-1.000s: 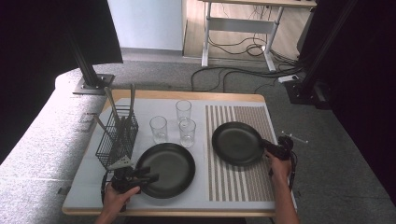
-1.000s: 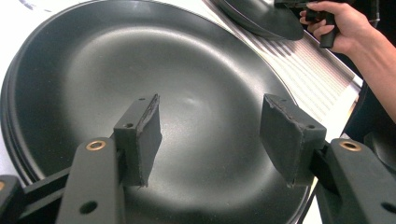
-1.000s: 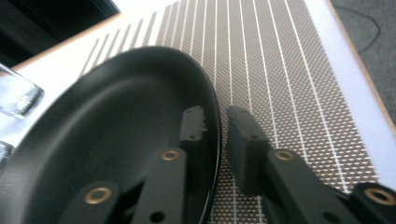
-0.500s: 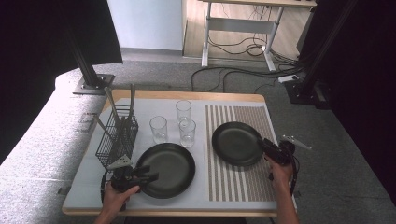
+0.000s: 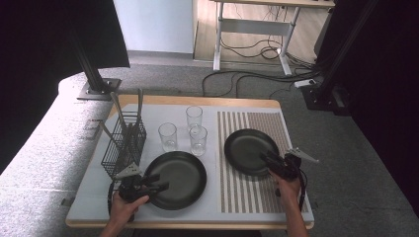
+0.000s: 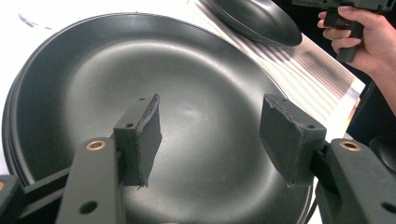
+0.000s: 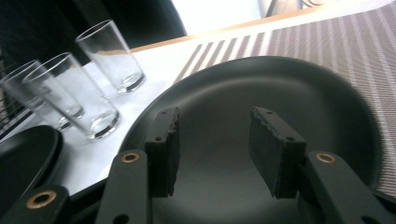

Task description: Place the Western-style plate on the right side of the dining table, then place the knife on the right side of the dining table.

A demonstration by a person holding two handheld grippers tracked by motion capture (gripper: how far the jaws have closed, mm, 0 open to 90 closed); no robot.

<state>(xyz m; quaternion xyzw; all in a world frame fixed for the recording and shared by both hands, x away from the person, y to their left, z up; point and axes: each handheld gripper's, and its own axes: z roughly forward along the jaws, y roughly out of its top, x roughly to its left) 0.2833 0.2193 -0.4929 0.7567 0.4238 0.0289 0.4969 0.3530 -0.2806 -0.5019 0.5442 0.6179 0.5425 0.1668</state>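
Fingers of the right gripper (image 5: 269, 159) have just been opening, empty, over the round black plate (image 5: 249, 150) on the striped mat (image 5: 257, 190) at the worktop's right edge; left gripper (image 5: 159, 185) fingers gape, empty, over another black plate (image 5: 180, 177).

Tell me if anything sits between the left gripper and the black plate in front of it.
Nothing visible does. The left gripper hangs open at the near-left rim of the black plate, its pads apart with only the plate's bare surface beyond them. The glasses and wire basket stand farther back.
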